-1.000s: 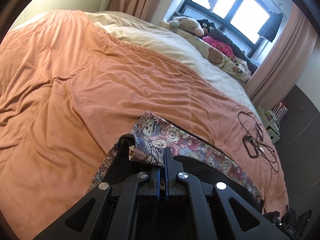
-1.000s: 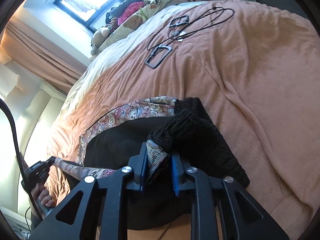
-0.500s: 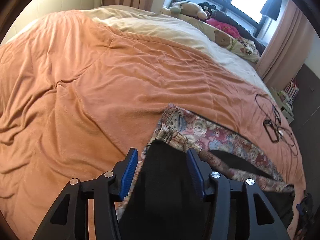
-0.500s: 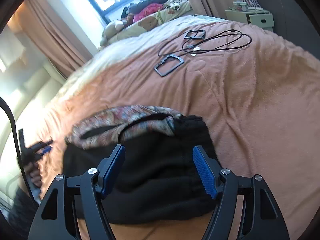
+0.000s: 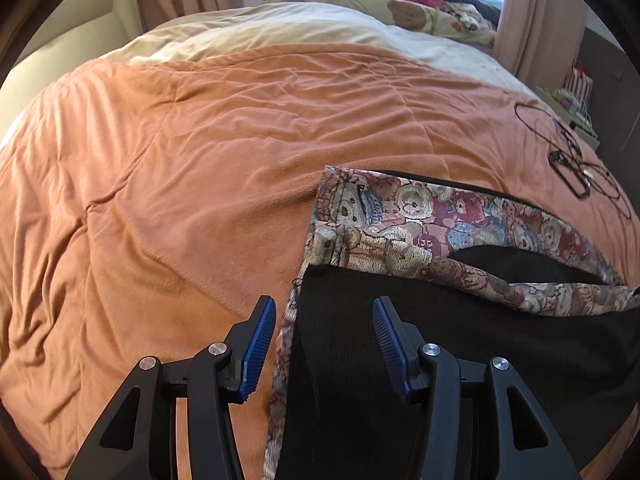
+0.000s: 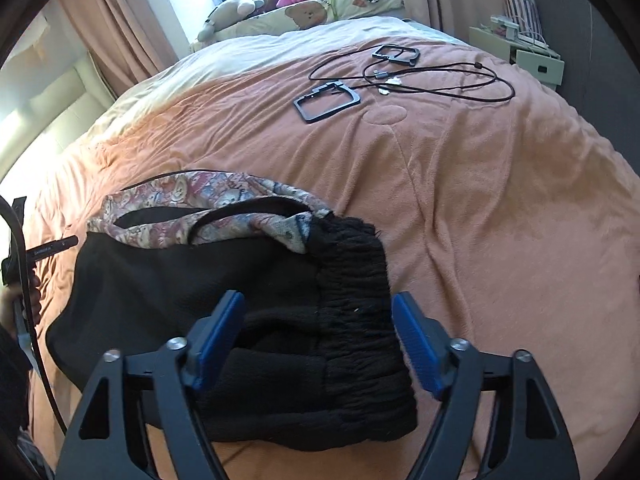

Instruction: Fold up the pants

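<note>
The pants [image 5: 420, 216] lie folded on the orange blanket [image 5: 200, 160], black lining up, with a band of teddy-bear print along the far edge. My left gripper [image 5: 324, 344] stands open over the pants' left edge, touching nothing. In the right wrist view the pants [image 6: 208, 272] show a black ribbed waistband [image 6: 352, 280] at the right end. My right gripper [image 6: 318, 338] hangs above that waistband; its jaws are opening and grip nothing. The left gripper [image 6: 52, 245] shows small at that view's left edge, held by a hand [image 6: 12, 308].
Black cables [image 6: 440, 76] and two black frames [image 6: 326, 102] lie on the blanket beyond the pants. Stuffed toys and pillows [image 6: 304, 4] line the window end. A small white cabinet [image 6: 524, 52] stands past the bed's right side.
Both grippers let go of the pants' edge and opened. The fabric dropped flat onto the blanket, and both views rolled level.
</note>
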A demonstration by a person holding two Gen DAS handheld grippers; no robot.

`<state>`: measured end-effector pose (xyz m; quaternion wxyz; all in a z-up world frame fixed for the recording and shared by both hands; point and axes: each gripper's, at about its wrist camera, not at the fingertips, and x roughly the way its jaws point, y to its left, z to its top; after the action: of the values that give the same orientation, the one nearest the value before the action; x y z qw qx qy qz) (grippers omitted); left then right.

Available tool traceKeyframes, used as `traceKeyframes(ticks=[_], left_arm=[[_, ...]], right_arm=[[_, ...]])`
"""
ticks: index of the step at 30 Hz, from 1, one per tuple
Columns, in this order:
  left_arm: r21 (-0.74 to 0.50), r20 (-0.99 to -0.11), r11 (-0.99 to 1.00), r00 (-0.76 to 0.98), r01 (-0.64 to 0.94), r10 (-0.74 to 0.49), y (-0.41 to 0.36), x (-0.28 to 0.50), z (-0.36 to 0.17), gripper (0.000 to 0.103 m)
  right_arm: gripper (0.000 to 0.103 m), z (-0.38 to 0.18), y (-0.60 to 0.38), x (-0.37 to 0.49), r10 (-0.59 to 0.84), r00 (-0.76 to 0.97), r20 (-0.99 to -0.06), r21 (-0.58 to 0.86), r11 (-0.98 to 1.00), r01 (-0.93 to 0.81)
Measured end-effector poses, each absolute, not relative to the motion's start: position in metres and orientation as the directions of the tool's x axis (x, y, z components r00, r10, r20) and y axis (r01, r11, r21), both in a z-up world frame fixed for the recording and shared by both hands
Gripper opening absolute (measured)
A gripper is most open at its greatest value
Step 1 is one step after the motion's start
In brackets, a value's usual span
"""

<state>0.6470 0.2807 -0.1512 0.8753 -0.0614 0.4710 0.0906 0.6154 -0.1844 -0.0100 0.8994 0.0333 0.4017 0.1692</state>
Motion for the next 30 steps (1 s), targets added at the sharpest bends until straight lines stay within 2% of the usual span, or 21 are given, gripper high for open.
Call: traceKeyframes(ticks=[7, 9, 10, 11, 14, 15, 16, 17, 18, 19, 20, 30], left_arm=[[-0.001, -0.839, 0.987, 0.537, -0.158, 0.085, 0.279, 0.671, -0.166, 0.053], [0.008, -0.838, 0.989, 0.538, -0.147, 0.087, 0.28, 0.676, -0.17, 0.053], [0.019, -0.838, 0.989, 0.537, -0.148, 0.097, 0.281, 0.68, -0.172, 0.053], [0.021, -0.838, 0.989, 0.538, -0.145, 0.097, 0.282, 0.682, -0.173, 0.053], [0.028, -0.838, 0.99, 0.537, -0.138, 0.099, 0.284, 0.69, -0.176, 0.052], [0.016, -0.836, 0.991, 0.542, -0.137, 0.088, 0.285, 0.691, -0.177, 0.049], [0.002, -0.832, 0.991, 0.549, -0.132, 0.075, 0.285, 0.691, -0.176, 0.035], [0.002, -0.833, 0.991, 0.548, -0.134, 0.075, 0.286, 0.691, -0.176, 0.016], [0.011, -0.835, 0.991, 0.543, -0.135, 0.083, 0.286, 0.691, -0.176, 0.013], [0.01, -0.832, 0.991, 0.549, -0.132, 0.082, 0.285, 0.69, -0.174, 0.006], [0.011, -0.821, 0.992, 0.565, -0.129, 0.082, 0.285, 0.687, -0.169, 0.006], [0.021, -0.735, 0.986, 0.666, -0.168, 0.129, 0.286, 0.691, -0.11, 0.006]], right_arm=[[0.079, -0.02, -0.172, 0.644, 0.303, 0.586, -0.752, 0.133, 0.94, -0.316], [0.067, -0.023, -0.17, 0.651, 0.305, 0.571, -0.762, 0.128, 0.936, -0.329], [0.056, -0.026, -0.168, 0.654, 0.3, 0.56, -0.772, 0.119, 0.934, -0.336], [0.049, -0.028, -0.166, 0.658, 0.289, 0.553, -0.782, 0.108, 0.936, -0.336], [0.041, -0.031, -0.164, 0.663, 0.295, 0.549, -0.782, 0.11, 0.932, -0.345], [0.038, -0.03, -0.164, 0.663, 0.292, 0.555, -0.779, 0.104, 0.933, -0.346], [0.032, -0.03, -0.164, 0.663, 0.287, 0.562, -0.775, 0.095, 0.933, -0.346], [0.032, -0.03, -0.164, 0.662, 0.287, 0.567, -0.772, 0.093, 0.933, -0.347], [0.031, -0.029, -0.165, 0.66, 0.29, 0.573, -0.766, 0.095, 0.934, -0.345], [0.028, -0.028, -0.166, 0.658, 0.292, 0.582, -0.759, 0.096, 0.934, -0.344], [0.023, -0.026, -0.166, 0.655, 0.289, 0.593, -0.751, 0.088, 0.935, -0.344], [0.015, -0.003, -0.17, 0.644, 0.281, 0.659, -0.698, 0.087, 0.946, -0.311]])
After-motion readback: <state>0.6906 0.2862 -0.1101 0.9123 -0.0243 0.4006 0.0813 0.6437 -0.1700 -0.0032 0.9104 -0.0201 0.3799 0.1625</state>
